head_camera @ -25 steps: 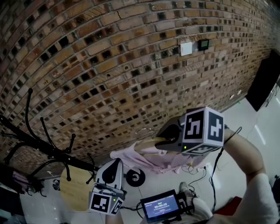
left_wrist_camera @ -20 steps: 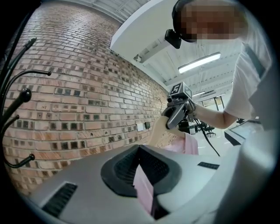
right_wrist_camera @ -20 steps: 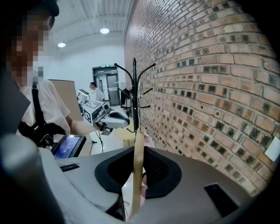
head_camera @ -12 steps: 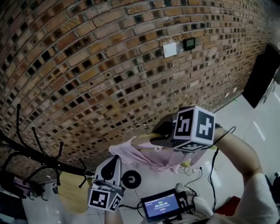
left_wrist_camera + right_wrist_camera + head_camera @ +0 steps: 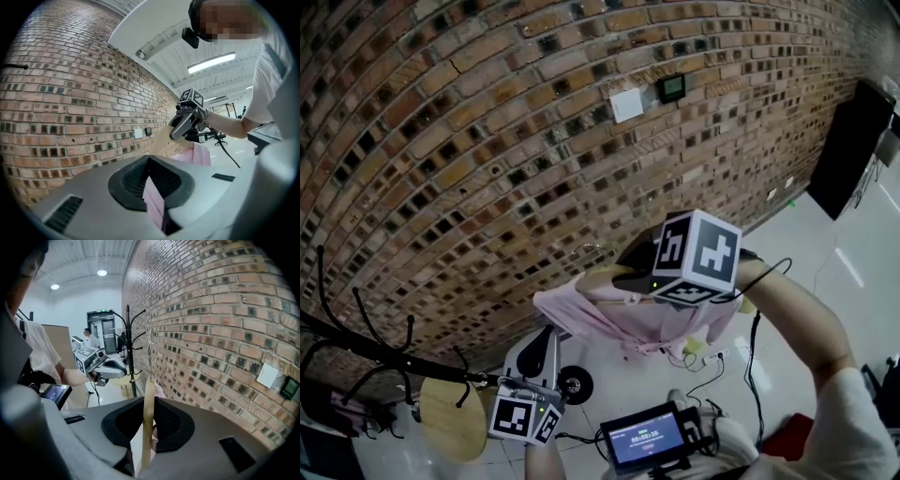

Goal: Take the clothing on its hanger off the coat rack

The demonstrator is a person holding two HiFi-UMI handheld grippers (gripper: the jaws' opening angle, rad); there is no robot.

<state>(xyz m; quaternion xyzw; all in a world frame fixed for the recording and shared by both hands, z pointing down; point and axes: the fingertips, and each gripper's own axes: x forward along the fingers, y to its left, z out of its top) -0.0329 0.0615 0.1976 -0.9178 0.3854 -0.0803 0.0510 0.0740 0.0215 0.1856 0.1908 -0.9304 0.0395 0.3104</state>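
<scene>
Well clear of the rack [image 5: 356, 345], the right gripper [image 5: 621, 278] clamps the hanger [image 5: 148, 413] to carry it. The left gripper [image 5: 547, 339] pinches the garment [image 5: 619, 323], probably to steady it.

Frame edge crops coat rack [image 5: 380, 350]; clothing [image 5: 628, 323] hides most of hanger [image 5: 602, 277].

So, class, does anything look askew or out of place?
The pink garment hangs bunched on its wooden hanger, gripped by the right gripper, one fold pinched in the left gripper, away from the coat rack.
</scene>
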